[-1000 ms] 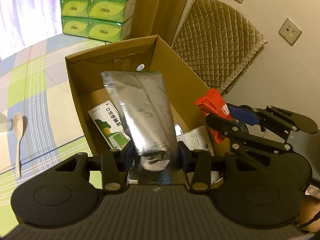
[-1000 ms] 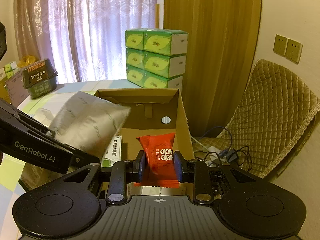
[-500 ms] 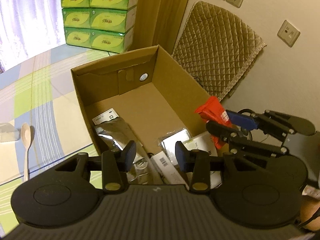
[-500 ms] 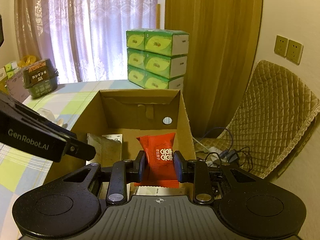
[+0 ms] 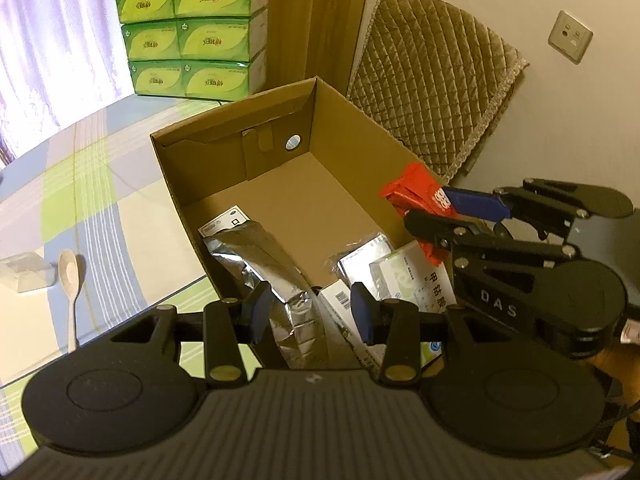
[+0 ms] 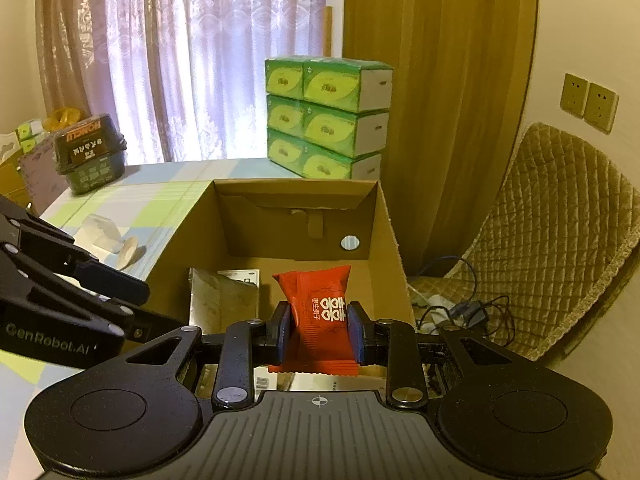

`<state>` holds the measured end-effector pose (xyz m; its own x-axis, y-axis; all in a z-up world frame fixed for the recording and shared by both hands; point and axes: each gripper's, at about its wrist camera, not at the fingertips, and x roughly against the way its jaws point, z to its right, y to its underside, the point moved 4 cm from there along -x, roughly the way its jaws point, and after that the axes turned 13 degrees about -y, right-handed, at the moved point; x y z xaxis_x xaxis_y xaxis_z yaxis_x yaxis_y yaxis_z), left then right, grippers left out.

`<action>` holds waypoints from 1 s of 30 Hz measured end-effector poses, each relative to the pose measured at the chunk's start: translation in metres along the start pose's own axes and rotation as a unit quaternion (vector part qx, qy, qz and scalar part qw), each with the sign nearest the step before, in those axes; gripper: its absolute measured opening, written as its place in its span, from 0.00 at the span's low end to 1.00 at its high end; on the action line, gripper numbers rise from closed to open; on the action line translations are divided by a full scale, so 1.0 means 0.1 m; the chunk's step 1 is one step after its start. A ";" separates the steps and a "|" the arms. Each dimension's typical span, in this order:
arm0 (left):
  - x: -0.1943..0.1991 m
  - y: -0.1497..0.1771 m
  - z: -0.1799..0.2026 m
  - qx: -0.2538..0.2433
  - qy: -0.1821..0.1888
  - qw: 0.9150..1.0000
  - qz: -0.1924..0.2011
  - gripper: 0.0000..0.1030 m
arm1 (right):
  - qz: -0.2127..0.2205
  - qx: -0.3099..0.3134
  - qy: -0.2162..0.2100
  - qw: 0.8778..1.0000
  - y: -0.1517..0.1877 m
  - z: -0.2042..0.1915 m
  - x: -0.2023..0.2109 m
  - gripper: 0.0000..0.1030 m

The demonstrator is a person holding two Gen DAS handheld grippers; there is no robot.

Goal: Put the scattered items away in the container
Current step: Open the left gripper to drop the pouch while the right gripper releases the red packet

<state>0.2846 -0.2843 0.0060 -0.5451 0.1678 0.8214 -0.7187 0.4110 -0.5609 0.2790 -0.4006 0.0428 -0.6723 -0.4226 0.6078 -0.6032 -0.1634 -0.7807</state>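
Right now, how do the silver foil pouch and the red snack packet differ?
The silver foil pouch lies loose inside the cardboard box, leaning against its left wall; the red snack packet is held above the box in the right gripper, jaws shut on it. The pouch is plain, crinkled and larger; the packet is small, with white printing. Both are sealed soft packs.

Six green tissue boxes point(image 5: 192, 32), one cardboard box point(image 5: 360, 128), one wooden spoon point(image 5: 71, 284), one red packet point(image 6: 320, 312).
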 end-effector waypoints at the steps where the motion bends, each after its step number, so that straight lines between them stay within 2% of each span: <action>1: 0.00 0.01 0.00 -0.002 0.000 1.000 0.000 0.38 | -0.001 0.000 -0.001 1.000 0.00 -0.01 -0.01 0.31; 10: 0.07 0.12 -0.06 -0.040 -0.011 0.999 0.014 0.51 | -0.006 -0.008 -0.011 1.000 -0.04 -0.02 -0.04 0.32; 18: 0.11 0.24 -0.22 -0.031 -0.016 0.999 0.011 0.51 | -0.006 -0.020 -0.031 0.999 -0.06 -0.05 -0.08 0.32; 30: 0.12 0.39 -0.35 -0.013 -0.011 1.000 0.005 0.53 | -0.002 -0.044 -0.021 0.999 -0.01 0.02 0.00 0.32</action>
<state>0.2652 -0.2349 -0.0026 -0.5624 0.1530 0.8126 -0.7013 0.4325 -0.5667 0.2798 -0.4021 0.0433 -0.6527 -0.4591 0.6027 -0.6421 -0.0870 -0.7617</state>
